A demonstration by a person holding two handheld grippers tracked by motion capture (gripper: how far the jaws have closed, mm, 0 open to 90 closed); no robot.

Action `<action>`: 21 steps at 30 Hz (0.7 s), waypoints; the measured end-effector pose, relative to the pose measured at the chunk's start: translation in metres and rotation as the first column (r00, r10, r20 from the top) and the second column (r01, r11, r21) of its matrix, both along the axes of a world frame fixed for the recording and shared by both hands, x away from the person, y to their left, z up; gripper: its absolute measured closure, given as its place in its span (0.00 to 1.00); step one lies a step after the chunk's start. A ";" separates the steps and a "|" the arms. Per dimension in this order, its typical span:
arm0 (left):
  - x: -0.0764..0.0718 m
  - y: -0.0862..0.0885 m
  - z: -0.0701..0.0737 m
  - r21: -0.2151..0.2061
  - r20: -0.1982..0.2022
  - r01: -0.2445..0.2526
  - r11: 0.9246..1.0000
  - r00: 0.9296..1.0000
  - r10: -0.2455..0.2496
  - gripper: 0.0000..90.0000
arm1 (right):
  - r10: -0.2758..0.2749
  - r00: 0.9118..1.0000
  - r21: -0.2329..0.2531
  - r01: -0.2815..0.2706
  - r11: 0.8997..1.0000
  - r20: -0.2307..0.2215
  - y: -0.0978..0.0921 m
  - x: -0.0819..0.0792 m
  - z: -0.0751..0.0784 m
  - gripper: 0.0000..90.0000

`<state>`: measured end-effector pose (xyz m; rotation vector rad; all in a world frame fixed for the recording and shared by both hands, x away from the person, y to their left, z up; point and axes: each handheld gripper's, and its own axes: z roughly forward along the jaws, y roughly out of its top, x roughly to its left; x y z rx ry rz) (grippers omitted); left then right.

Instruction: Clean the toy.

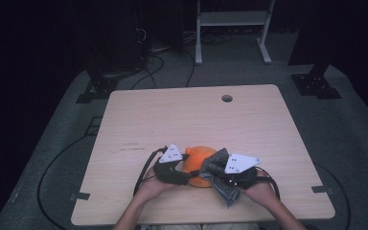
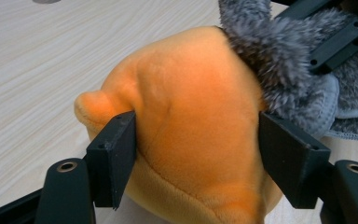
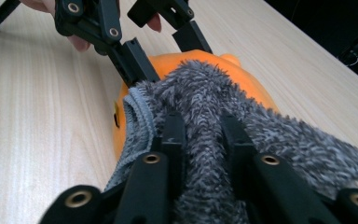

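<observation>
Jaws of the left gripper press both sides of an orange plush toy, which sits on the wooden table near its front edge. At the toy's three o'clock, the right gripper pinches a fuzzy grey cloth draped against the plush.

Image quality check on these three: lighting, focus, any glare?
High view: table lit evenly, surroundings very dark, toy and cloth small and soft. Left gripper view: orange toy sharp, no glare. Right gripper view: grey cloth sharp, nearest claw parts blurred.
</observation>
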<state>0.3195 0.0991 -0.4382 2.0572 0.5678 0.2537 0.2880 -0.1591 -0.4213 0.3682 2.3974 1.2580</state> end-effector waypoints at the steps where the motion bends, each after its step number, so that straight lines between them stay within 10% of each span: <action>1: 0.001 0.001 0.000 -0.001 -0.004 -0.003 1.000 1.000 0.003 0.34 | -0.001 1.000 0.008 0.001 1.000 -0.009 -0.003 0.001 -0.001 0.85; 13: 0.012 0.006 -0.006 -0.046 -0.059 -0.039 0.998 0.998 0.037 0.34 | -0.120 0.990 -0.003 0.120 0.993 -0.077 -0.045 0.007 -0.012 0.87; 21: 0.016 0.007 -0.008 -0.064 -0.084 -0.064 0.996 0.995 0.059 0.34 | 0.066 0.997 0.049 -0.063 0.997 -0.050 0.000 -0.016 0.005 0.87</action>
